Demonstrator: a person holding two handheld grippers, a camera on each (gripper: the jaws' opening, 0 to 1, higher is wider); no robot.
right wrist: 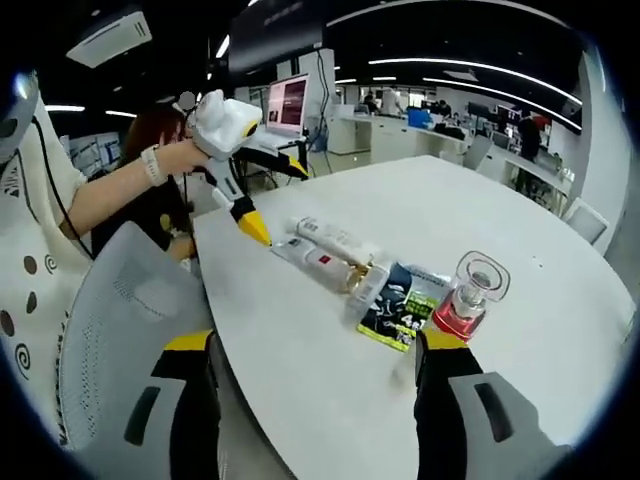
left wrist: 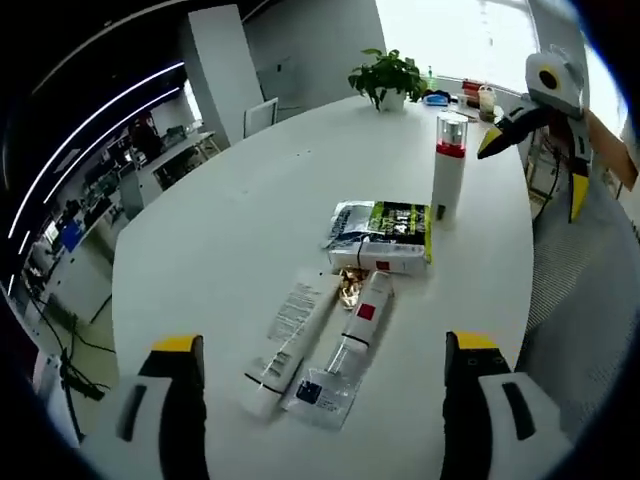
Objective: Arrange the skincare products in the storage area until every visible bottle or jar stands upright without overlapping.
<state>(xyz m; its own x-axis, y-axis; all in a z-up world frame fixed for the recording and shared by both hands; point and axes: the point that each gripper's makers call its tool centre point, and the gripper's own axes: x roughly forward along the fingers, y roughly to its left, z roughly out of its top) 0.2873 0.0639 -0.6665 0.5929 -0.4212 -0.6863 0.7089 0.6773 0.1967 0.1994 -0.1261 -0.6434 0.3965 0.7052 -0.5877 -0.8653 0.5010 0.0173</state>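
Skincare items on the white table (left wrist: 220, 250), both tools spread apart and empty.
The red-collared bottle (left wrist: 448, 165) stands upright just beyond the box (left wrist: 385, 236); two tubes (left wrist: 290, 340) lie flat before the box, nearer the left gripper (left wrist: 325, 400); the right gripper (right wrist: 315, 400) hovers.

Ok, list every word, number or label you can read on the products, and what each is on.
"4" on the green-and-black packet, the rest of its print is blurred.
White tube: a printed label, too small to read.
Sachet with red square: no legible text.
Upright bottle: nothing readable.
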